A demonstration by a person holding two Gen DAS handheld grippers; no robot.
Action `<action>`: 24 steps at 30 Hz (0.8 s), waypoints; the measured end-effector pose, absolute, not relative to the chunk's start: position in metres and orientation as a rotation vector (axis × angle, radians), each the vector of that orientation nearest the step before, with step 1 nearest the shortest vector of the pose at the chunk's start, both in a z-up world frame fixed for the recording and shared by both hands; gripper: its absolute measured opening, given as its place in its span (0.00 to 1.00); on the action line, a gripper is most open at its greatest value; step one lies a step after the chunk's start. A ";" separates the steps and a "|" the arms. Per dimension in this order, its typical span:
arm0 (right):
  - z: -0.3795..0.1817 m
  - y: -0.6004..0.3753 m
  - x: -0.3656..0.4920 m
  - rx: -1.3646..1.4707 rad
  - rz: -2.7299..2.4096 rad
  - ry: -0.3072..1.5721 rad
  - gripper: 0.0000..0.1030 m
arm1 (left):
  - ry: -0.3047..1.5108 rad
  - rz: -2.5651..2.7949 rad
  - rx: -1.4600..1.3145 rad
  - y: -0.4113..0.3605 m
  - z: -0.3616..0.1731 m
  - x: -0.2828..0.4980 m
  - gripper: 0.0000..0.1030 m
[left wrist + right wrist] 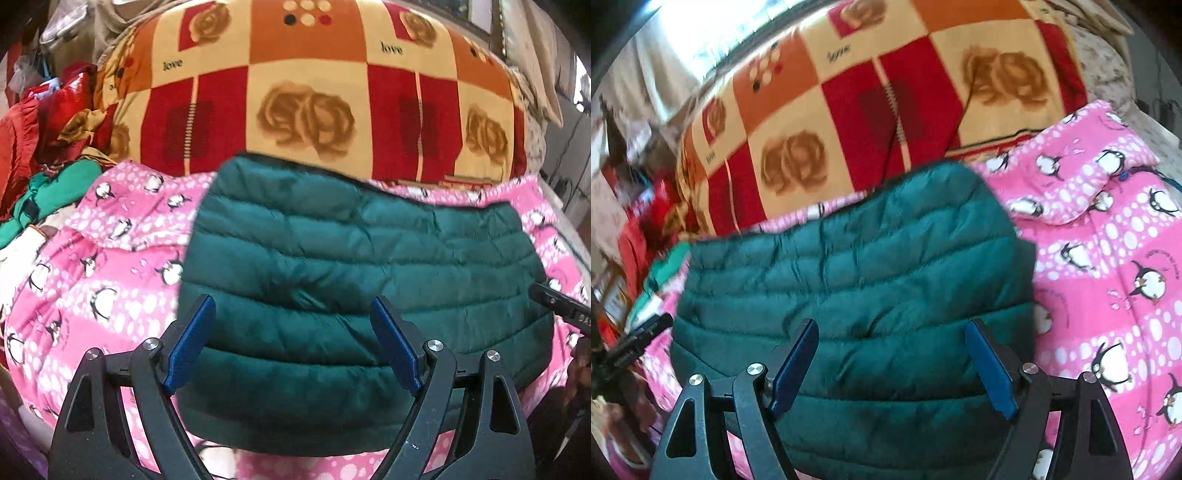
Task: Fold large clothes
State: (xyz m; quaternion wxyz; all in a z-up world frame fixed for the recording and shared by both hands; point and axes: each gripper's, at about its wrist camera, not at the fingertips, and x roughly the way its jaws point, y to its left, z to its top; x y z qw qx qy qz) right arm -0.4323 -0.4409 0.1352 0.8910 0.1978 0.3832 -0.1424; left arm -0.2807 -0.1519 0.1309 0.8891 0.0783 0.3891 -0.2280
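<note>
Left gripper (291,345) & right gripper (892,365): jaws spread wide, released, nothing between them. Just ahead of both jaws, green puffer jacket (362,273) lies folded on pink penguin blanket (110,280). Beyond it, red/orange rose blanket (306,92). Far left of left jaws: pile of red & green clothes (48,155).

Pink penguin blanket (110,258) fronts a rose-patterned checkered blanket (310,85).

- Left wrist view: close above the green quilted jacket (362,266), facing the checked rose blanket (306,85) at frame top.
- Right wrist view: equally near, sharing jacket (857,280) and blanket (871,110).
</note>
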 end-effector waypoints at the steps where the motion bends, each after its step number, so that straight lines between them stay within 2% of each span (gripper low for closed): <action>1: 0.131 -0.436 -0.428 0.373 -0.320 0.810 0.78 | 0.810 -0.467 0.175 -0.156 0.125 -0.282 0.83; 3: 0.124 -0.429 -0.422 0.319 -0.347 0.843 0.79 | 0.833 -0.454 0.199 -0.164 0.115 -0.284 0.83; 7: 0.115 -0.419 -0.413 0.263 -0.357 0.849 0.96 | 0.828 -0.406 0.248 -0.176 0.101 -0.291 0.83; 9: 0.110 -0.417 -0.410 0.257 -0.365 0.851 1.00 | 0.816 -0.390 0.262 -0.179 0.100 -0.294 0.83; 24: 0.117 -0.409 -0.417 0.279 -0.441 0.856 1.00 | 0.782 -0.362 0.243 -0.176 0.101 -0.307 0.83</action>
